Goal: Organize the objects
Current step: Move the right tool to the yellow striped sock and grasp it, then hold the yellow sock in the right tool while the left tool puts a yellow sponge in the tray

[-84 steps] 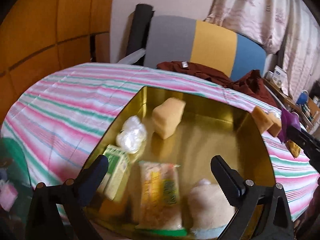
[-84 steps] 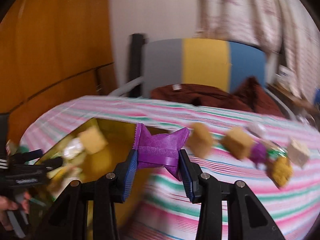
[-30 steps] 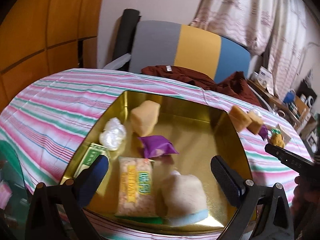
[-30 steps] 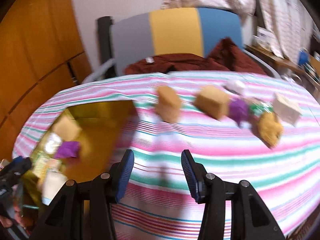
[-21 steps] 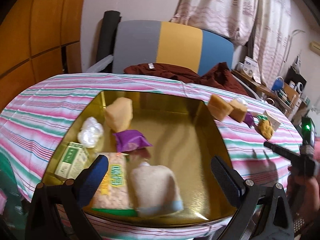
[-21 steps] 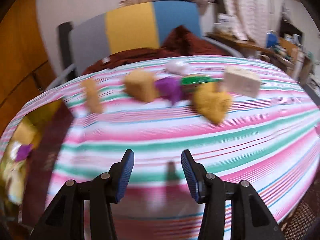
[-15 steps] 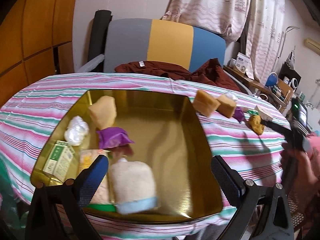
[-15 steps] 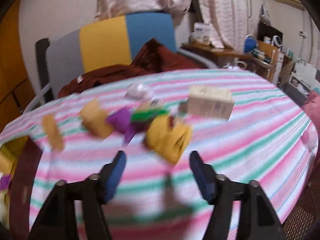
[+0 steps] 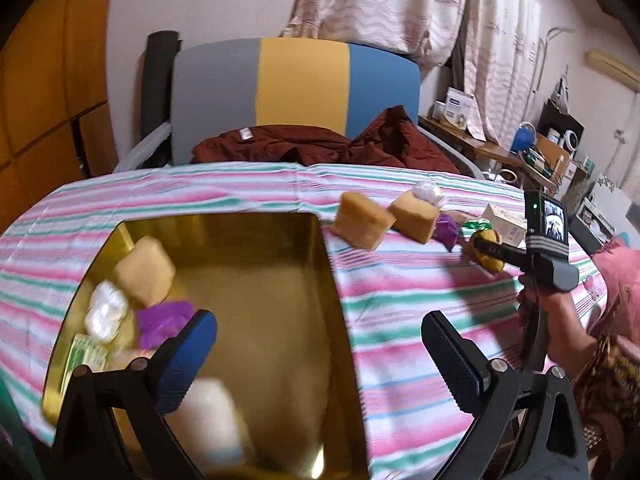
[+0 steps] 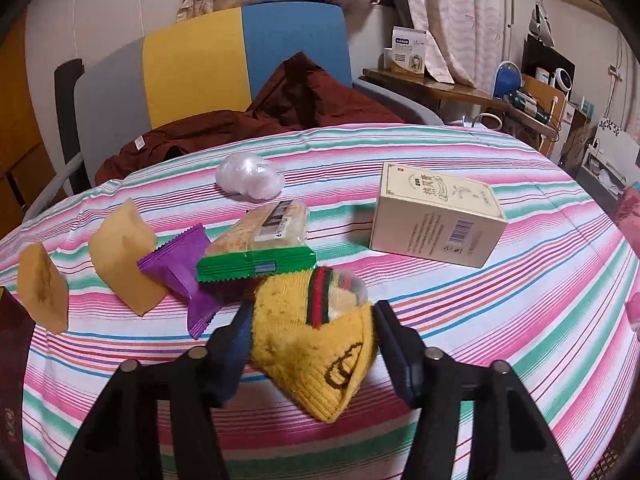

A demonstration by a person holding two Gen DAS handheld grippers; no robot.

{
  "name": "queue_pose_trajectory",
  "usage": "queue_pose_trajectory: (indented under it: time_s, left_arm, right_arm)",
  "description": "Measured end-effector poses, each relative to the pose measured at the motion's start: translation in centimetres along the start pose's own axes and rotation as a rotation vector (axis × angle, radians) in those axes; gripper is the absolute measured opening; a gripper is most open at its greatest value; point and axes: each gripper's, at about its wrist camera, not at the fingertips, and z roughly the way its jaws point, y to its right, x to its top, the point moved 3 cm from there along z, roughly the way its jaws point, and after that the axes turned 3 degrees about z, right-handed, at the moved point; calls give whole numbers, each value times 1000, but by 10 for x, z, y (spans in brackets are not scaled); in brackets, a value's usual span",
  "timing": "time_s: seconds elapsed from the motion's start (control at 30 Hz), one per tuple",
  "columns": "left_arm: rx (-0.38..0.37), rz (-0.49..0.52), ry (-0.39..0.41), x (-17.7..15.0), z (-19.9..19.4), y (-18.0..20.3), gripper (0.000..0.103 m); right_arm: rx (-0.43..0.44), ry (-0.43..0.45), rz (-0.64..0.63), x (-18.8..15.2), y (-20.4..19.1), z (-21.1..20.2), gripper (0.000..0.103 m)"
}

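A yellow knit sock (image 10: 304, 344) with a red and green band lies on the striped tablecloth (image 10: 520, 300). My right gripper (image 10: 310, 320) is closing, its jaws standing either side of the sock and its pads touching it. In the left wrist view that right gripper (image 9: 486, 248) reaches the sock (image 9: 490, 260) from the right. My left gripper (image 9: 318, 320) hangs open over the gold tin tray (image 9: 326, 268), with nothing between its fingers. The tray holds a tan sponge (image 9: 144, 276), a white plastic bundle (image 9: 106, 312), a purple packet (image 9: 160, 322) and a green box (image 9: 84, 360).
Beside the sock lie two tan sponges (image 10: 120, 252), a purple packet (image 10: 180, 268), a green cracker packet (image 10: 260, 240), a white plastic bundle (image 10: 248, 178) and a cream box (image 10: 436, 216). Behind the table stands a chair (image 10: 240, 56) with a maroon cloth (image 10: 288, 108). A person's hand (image 9: 560, 328) holds the right gripper.
My right gripper let the purple packet go into the tray, swung right to the pile, spread wide and closed round the yellow sock. The left wrist view shifted right.
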Motion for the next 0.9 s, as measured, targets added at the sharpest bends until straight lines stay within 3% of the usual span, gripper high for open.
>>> queue_pose_trajectory:
  time_s: [0.13, 0.3, 0.4, 0.73, 0.9]
  left_arm:
    - [-2, 47, 16, 30, 20, 22, 103]
    - [-1, 48, -21, 61, 58, 42, 103]
    - [1, 31, -55, 73, 83, 48, 103]
    - [140, 12, -219, 93, 184, 60, 103]
    - [150, 15, -244, 96, 210, 68, 103]
  right_arm:
    - [0, 18, -27, -14, -5, -9, 41]
    - [42, 32, -24, -38, -8, -25, 36]
    - [68, 61, -26, -51, -10, -36, 35]
    - [105, 83, 16, -56, -6, -39, 35]
    - [122, 74, 30, -55, -3, -35, 35]
